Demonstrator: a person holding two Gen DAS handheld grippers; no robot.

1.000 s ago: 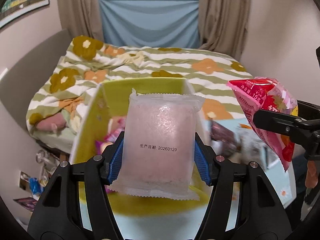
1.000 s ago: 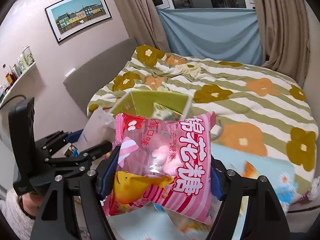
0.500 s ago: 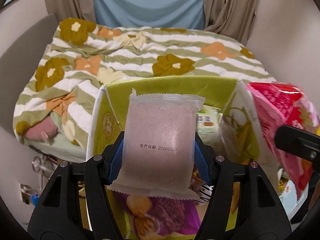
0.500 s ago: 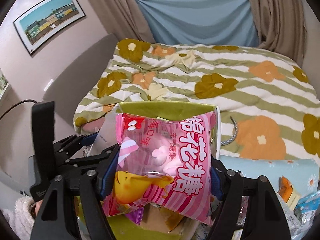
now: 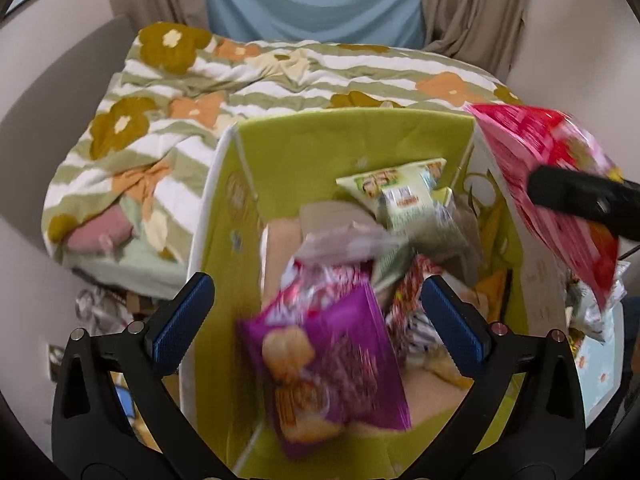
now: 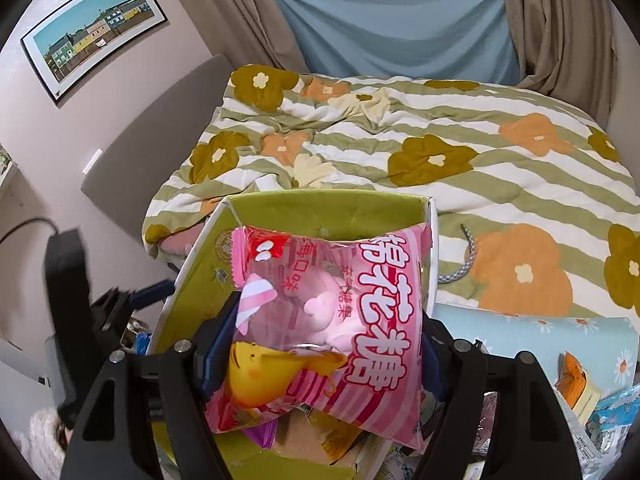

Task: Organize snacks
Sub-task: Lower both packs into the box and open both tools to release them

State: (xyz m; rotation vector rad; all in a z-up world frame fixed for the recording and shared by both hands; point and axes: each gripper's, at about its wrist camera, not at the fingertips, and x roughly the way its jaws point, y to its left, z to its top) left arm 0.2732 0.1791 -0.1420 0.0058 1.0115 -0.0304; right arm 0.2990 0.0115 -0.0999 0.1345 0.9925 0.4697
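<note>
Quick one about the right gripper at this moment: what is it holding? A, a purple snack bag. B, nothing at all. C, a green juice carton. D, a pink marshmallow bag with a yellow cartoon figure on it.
D: in the right wrist view the right gripper has its jaws closed on the pink marshmallow bag with a yellow cartoon figure, held above the lime-green cardboard box.

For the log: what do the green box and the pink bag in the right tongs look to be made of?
Green box: looks like thin cardboard with a matt printed lining; its walls stand flat, with white cut edges and creased corners. Pink bag: glossy plastic film, probably a sealed candy pouch, with crimped zigzag ends, shiny highlights and a clear window that shows pale pieces inside. The right tongs are shut on it.
</note>
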